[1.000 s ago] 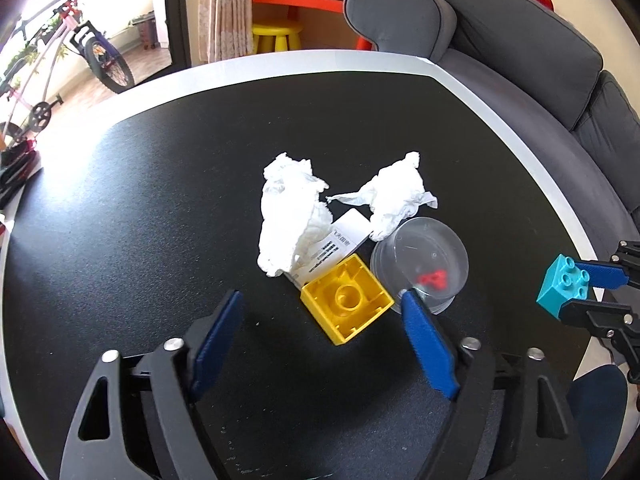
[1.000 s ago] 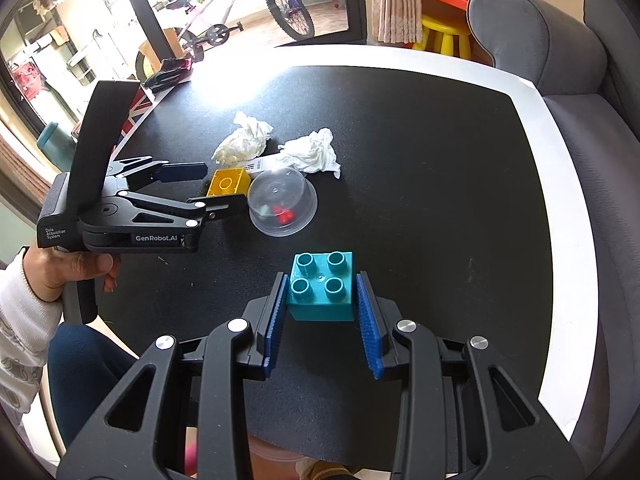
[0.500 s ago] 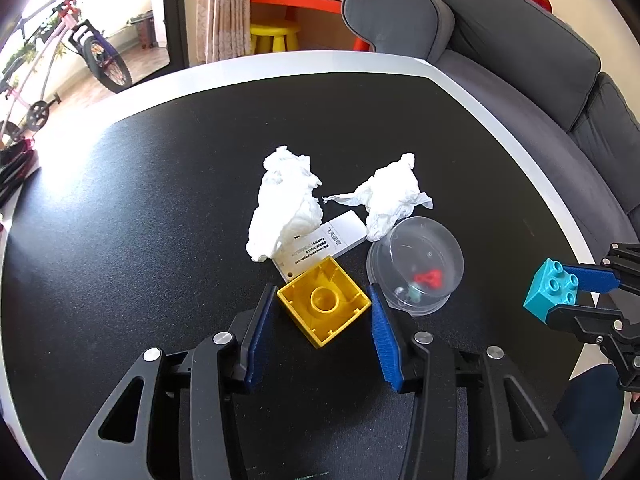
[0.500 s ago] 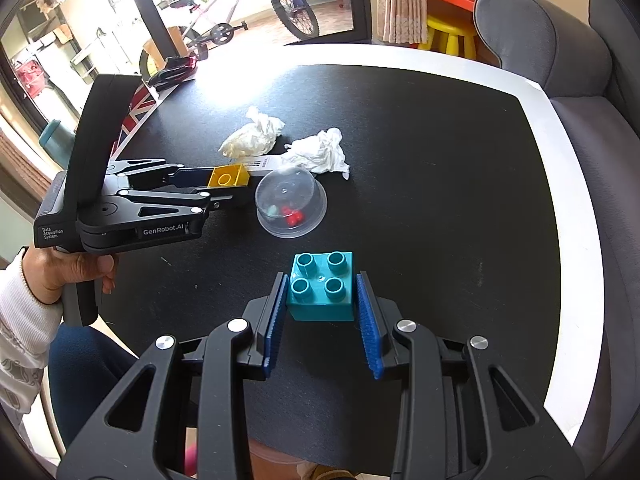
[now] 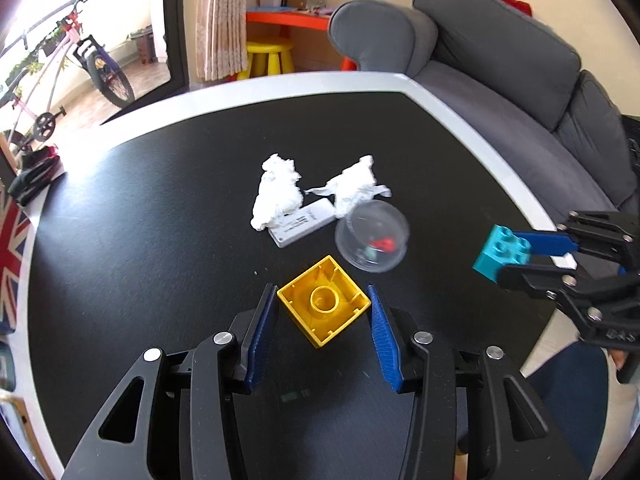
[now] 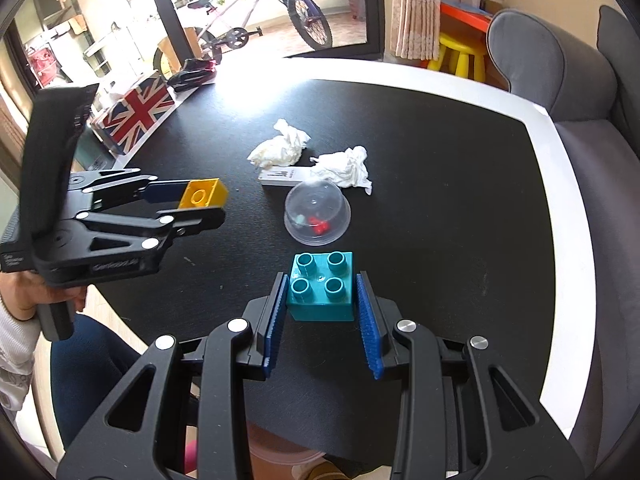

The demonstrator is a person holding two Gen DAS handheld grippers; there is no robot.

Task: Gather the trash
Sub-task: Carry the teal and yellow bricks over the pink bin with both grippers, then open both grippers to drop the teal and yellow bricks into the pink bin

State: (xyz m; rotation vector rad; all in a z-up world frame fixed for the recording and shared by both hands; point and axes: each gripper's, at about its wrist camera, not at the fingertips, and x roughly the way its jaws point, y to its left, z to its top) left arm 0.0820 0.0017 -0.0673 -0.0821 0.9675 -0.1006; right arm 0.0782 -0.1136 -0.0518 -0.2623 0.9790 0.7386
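- Yellow plastic block (image 5: pixel 323 312), hollow side up, is clamped between the blue pads of the left tongs (image 5: pixel 323 320) and is held clear of the black surface (image 5: pixel 160 240).
- Teal studded block (image 6: pixel 322 286) is clamped in the right tongs (image 6: pixel 322 312), studs upward, above the near edge of the surface.
- Two crumpled white tissues, the left one (image 5: pixel 277 190) and the right one (image 5: pixel 354 186), are seen lying near the middle of the surface, close together but apart.
- A small white printed box (image 5: pixel 302 222) is lying just in front of the tissues, partly under the left one.
- A clear plastic dome (image 5: pixel 372 238) with small red and green pieces under it is placed just beside the box.
- The left tongs are gripped by a hand (image 6: pixel 30 300) in a white sleeve.
- A grey sofa (image 5: pixel 500 64) is seen beyond the surface.
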